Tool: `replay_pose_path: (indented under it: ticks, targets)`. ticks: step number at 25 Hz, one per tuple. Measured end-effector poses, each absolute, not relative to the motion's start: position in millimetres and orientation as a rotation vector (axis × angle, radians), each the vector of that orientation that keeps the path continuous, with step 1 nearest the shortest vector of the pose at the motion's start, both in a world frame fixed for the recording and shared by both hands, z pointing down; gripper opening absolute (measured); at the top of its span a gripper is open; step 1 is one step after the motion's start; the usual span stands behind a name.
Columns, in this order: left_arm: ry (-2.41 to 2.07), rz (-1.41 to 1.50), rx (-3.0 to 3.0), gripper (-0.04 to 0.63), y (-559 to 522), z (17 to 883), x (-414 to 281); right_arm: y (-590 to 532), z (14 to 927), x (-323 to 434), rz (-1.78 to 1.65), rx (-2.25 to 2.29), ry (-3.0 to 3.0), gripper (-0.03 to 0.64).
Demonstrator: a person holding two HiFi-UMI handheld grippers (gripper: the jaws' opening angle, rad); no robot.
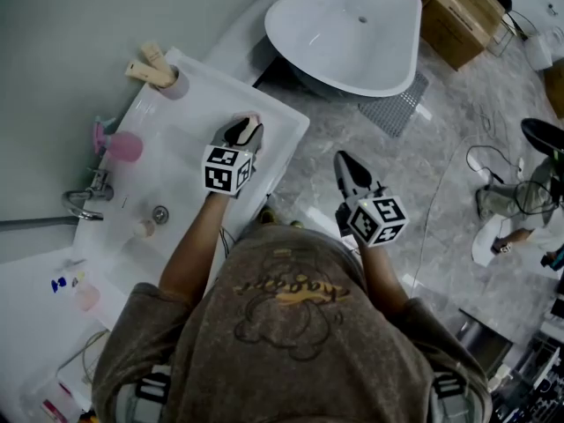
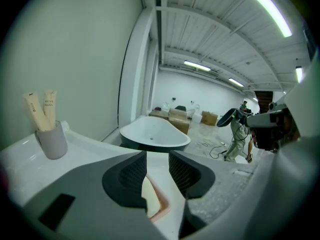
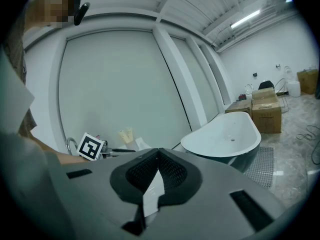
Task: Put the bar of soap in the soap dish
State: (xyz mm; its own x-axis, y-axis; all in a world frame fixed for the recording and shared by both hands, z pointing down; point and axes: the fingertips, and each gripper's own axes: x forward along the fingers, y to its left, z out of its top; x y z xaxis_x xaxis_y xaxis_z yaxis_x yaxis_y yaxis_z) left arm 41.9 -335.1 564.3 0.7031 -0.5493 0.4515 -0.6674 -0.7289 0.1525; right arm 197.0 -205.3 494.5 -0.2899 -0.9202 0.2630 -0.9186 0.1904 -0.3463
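Observation:
A cream bar of soap [image 2: 148,198] lies in a pink soap dish [image 2: 163,206] on the right end of the white washbasin counter [image 1: 273,117]. My left gripper [image 2: 157,160] hangs just above it, jaws open, pads clear of the soap. From the head view the left gripper [image 1: 244,131] covers most of the dish, and only a pink edge [image 1: 254,117] shows. My right gripper [image 1: 345,160] is shut and empty, held over the floor to the right of the counter; its tips meet in the right gripper view [image 3: 159,155].
A grey cup with two tubes [image 1: 166,77] stands at the counter's far corner. A pink cup [image 1: 123,145] and the faucet [image 1: 88,197] are by the basin. A white bathtub [image 1: 348,25] and cardboard boxes [image 1: 458,7] lie beyond. A person [image 2: 239,140] stands far off.

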Motion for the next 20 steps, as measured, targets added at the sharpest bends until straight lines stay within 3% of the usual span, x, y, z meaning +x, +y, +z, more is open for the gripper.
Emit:
replay_pose_path:
  ticks: [20]
  targets:
    - [-1.108,0.204,2.707,0.135,-264,436,-16,-209,481,149,-0.629,-1.695,2.587,0.000]
